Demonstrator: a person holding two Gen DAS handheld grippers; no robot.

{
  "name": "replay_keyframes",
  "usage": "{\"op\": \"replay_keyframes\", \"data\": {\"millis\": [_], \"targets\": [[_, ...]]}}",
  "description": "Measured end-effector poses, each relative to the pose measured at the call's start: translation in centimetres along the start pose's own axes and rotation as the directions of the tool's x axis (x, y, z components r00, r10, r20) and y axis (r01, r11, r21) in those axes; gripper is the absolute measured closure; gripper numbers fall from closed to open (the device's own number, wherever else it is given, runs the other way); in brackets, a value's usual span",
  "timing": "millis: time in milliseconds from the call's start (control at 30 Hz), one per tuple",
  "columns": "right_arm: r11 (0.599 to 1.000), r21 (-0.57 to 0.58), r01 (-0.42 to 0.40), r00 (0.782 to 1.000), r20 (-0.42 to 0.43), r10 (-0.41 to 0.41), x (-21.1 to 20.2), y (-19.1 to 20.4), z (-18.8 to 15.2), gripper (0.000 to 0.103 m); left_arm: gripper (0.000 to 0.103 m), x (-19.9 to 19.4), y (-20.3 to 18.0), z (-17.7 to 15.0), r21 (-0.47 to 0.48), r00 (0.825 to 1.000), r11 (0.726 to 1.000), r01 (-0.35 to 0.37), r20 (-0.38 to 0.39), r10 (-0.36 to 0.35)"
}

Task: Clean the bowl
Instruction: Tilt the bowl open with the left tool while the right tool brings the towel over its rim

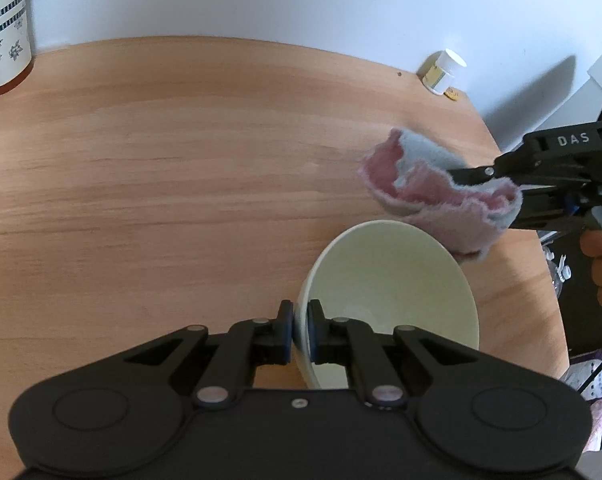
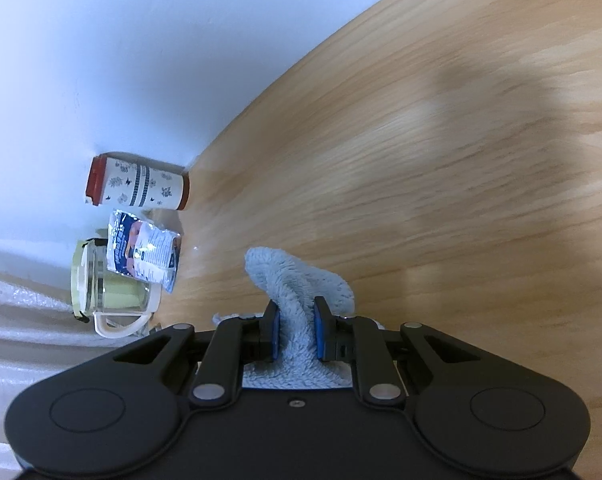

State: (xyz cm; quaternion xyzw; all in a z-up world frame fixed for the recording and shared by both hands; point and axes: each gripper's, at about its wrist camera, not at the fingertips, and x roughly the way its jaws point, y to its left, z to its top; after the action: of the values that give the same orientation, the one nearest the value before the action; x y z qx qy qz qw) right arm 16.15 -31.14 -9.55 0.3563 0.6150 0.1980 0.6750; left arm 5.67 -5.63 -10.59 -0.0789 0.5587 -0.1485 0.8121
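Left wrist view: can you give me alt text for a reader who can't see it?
The left gripper is clamped on the near rim of a pale green bowl tilted on a wooden table. From the right, the right gripper holds a pink and grey cloth just above the bowl's far rim. A patterned canister stands far left.

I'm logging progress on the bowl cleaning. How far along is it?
Done: the left claw is shut on the rim of the pale cream ceramic bowl, and the right claw is shut on the pink and grey fluffy cloth. In hand: the cloth hangs at the bowl's far rim. Left: wiping the inside.
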Motion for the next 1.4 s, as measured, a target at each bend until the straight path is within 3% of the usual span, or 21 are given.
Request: {"op": "replay_keyframes", "data": {"millis": [267,333,400,533,700,867,1133,1233,1400], "targets": [[0.998,0.062,-0.016,0.997,0.083,0.011,-2.3,-1.4,-0.9,0.085,0.094,0.1,-0.2,0.9,0.058,0.998,0.998,0.005,-0.058,-0.002],[0.997,0.072,-0.017,0.995,0.098,0.009,-2.9,-1.6,-1.2,0.085,0.088,0.1,-0.2,1.3,0.08,0.997,0.997,0.011,-0.073,-0.005],[0.997,0.078,-0.014,0.993,0.12,0.004,-3.6,-2.0,-1.8,0.085,0.065,0.1,-0.1,1.7,0.107,0.996,0.994,0.008,-0.085,0.001],[0.997,0.081,0.005,0.988,0.151,-0.017,-4.7,-2.6,-2.7,0.085,0.058,0.1,-0.4,2.8,0.207,0.994,0.978,-0.021,-0.098,0.042],[0.995,0.101,0.0,0.985,0.172,-0.017,-5.5,-3.2,-3.9,0.085,0.058,1.0,-1.9,4.6,0.37,0.99,0.929,0.004,-0.131,0.048],[0.991,0.13,-0.016,0.981,0.192,-0.01,-6.1,-3.3,-5.3,0.085,0.058,2.9,-3.7,5.2,0.531,0.98,0.844,0.077,-0.198,0.035],[0.983,0.18,-0.028,0.977,0.212,-0.011,-6.9,-4.3,-7.0,0.085,0.067,3.9,-4.5,5.7,0.597,0.968,0.786,0.158,-0.251,-0.004],[0.981,0.193,-0.023,0.977,0.21,-0.018,-6.9,-4.6,-7.4,0.085,0.077,3.4,-4.0,5.8,0.589,0.97,0.794,0.153,-0.241,-0.008],[0.983,0.183,-0.024,0.979,0.201,-0.014,-6.6,-4.5,-7.0,0.085,0.09,2.1,-2.0,4.9,0.493,0.981,0.862,0.119,-0.191,-0.026]]}}
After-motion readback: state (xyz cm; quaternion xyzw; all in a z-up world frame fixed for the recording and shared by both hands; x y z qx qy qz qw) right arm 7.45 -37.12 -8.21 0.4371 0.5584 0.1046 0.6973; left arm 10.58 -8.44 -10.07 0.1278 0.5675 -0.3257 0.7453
